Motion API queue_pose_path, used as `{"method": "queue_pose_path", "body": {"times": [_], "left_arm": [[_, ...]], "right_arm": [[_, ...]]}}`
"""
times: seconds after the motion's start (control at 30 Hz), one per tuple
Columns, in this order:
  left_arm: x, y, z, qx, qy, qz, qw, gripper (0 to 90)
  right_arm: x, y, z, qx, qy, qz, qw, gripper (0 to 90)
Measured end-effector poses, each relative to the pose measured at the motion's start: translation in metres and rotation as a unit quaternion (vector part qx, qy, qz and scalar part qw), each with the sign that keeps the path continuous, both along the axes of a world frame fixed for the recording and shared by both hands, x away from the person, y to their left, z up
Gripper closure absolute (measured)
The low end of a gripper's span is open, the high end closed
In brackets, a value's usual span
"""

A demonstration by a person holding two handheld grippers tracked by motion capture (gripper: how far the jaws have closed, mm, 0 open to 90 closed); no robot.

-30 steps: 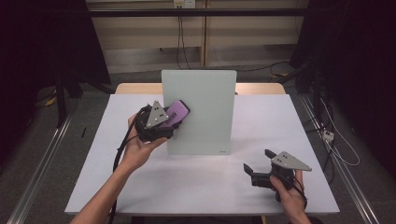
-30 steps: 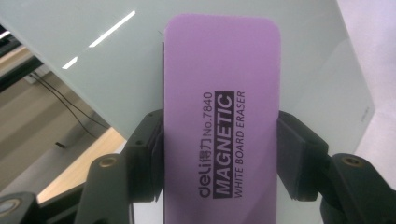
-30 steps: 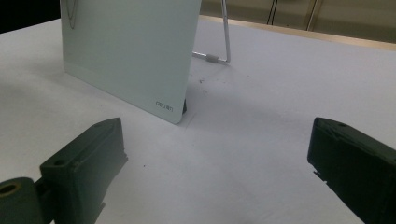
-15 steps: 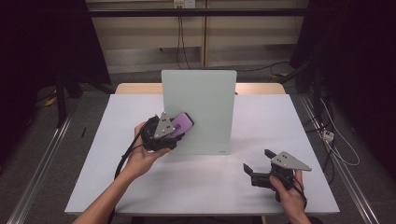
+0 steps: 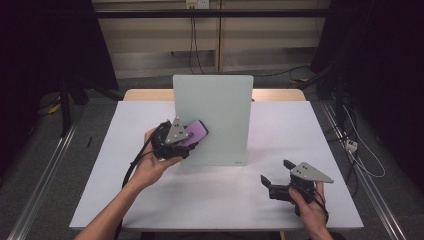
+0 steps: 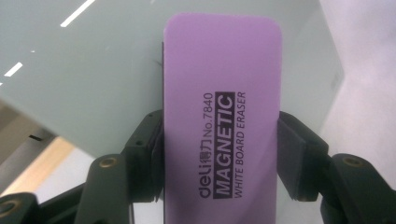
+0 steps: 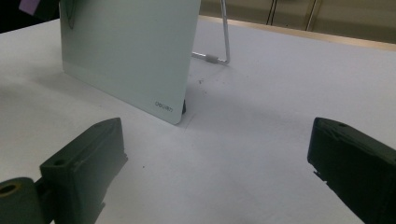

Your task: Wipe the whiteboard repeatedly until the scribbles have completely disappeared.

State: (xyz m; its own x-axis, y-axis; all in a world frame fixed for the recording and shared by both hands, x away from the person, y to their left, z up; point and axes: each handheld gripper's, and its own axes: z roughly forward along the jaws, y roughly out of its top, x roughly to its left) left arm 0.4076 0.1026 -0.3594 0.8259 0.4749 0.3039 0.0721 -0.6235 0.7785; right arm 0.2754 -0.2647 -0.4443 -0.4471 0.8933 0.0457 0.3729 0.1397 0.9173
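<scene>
- The eraser point(image 6: 223, 121) is a flat purple block with rounded corners, printed "MAGNETIC WHITE BOARD ERASER".
- The left gripper point(image 5: 186, 143) clamps its long sides, holding it against the pale glass board point(image 5: 220, 107).
- The right gripper point(image 5: 274, 172) rests on the table point(image 5: 210, 195), jaws wide apart.

Purple whiteboard eraser point(image 6: 223, 116) lies against the upright pale-green board point(image 5: 220, 107).
</scene>
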Motion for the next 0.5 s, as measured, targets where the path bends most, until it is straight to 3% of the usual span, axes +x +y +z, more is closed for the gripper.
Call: {"method": "queue_pose_path", "body": {"times": [0.1,0.33,0.4,0.5], "left_arm": [[0.005,0.003,0.015,-0.007,-0.013,0.014,0.9998,41.3],[0.016,0.013,0.040,-0.048,-0.029,0.046,0.9974,41.3],[0.016,0.012,0.041,-0.050,-0.029,0.049,0.9971,41.3],[0.014,0.012,0.038,-0.036,-0.033,0.046,0.9977,41.3]], "right_arm": [[-0.001,0.000,0.000,0.000,-0.003,0.000,1.0000,3.8],[-0.001,-0.001,0.000,-0.001,-0.003,-0.001,1.0000,3.8],[-0.001,0.000,0.000,0.001,-0.002,-0.001,1.0000,3.8],[-0.001,0.000,0.000,-0.001,-0.002,0.001,1.0000,3.8]]}}
